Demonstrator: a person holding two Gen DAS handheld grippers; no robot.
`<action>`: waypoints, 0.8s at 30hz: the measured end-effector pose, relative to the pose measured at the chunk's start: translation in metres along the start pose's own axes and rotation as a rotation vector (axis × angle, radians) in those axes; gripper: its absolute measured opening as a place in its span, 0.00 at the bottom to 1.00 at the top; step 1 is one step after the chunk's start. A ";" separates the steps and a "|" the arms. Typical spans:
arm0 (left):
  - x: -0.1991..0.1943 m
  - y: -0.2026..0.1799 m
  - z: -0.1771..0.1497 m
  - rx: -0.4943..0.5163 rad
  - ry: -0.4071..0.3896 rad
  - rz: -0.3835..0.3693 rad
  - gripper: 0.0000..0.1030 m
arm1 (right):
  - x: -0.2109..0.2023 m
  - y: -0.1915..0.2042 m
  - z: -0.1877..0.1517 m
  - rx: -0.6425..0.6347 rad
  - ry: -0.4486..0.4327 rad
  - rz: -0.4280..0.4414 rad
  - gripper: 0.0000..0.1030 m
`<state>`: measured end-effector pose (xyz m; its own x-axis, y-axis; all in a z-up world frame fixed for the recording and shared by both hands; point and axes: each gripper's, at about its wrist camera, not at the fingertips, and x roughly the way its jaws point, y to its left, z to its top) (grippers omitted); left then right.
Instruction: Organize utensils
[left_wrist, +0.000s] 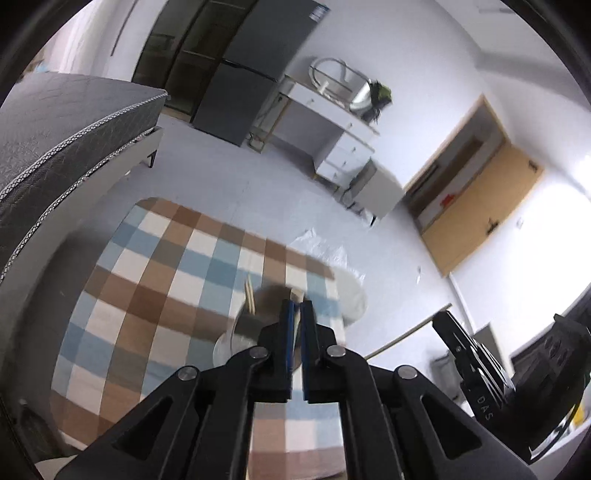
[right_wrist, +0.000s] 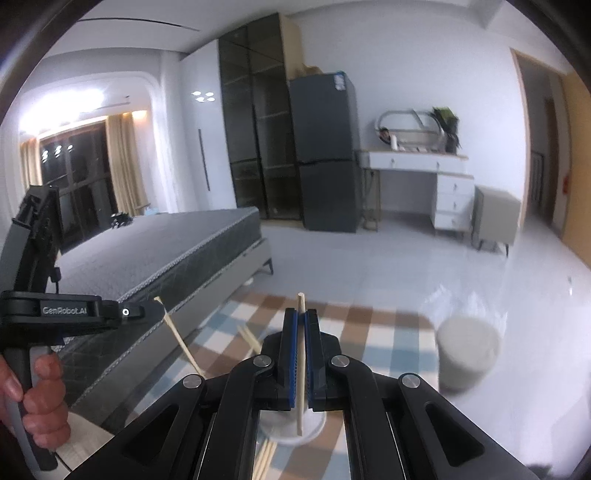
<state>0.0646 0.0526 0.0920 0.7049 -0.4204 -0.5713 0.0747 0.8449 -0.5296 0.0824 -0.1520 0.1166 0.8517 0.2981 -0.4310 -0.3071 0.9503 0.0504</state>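
Note:
My right gripper (right_wrist: 301, 314) is shut on a pale wooden chopstick (right_wrist: 300, 363) that stands nearly upright between the blue pads, its top above the fingertips. My left gripper (left_wrist: 296, 304) is shut on another chopstick; in the right wrist view that chopstick (right_wrist: 179, 338) slants down from the left gripper (right_wrist: 157, 306). Below both hangs a metal utensil holder (left_wrist: 255, 317) on a white base (right_wrist: 291, 432), with more chopsticks (left_wrist: 250, 295) in it. The right gripper also shows in the left wrist view (left_wrist: 448, 317), holding its chopstick (left_wrist: 406, 332).
The checked blue, brown and white tablecloth (left_wrist: 155, 280) lies under the holder. A pale round bin with a plastic liner (right_wrist: 467, 354) stands on the floor to the right. A grey bed (right_wrist: 166, 254) is to the left.

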 end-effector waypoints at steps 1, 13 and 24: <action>0.000 0.001 0.007 -0.008 -0.020 -0.003 0.00 | 0.002 0.001 0.010 -0.018 -0.008 0.008 0.03; 0.026 0.031 0.040 -0.058 -0.027 -0.049 0.00 | 0.056 0.023 0.035 -0.121 0.045 0.073 0.03; 0.123 0.101 -0.005 0.101 0.334 0.285 0.48 | 0.051 -0.025 -0.038 0.201 0.085 0.179 0.03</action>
<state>0.1553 0.0844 -0.0346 0.4425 -0.2361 -0.8651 -0.0096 0.9634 -0.2678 0.1176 -0.1640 0.0595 0.7504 0.4622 -0.4724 -0.3519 0.8845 0.3064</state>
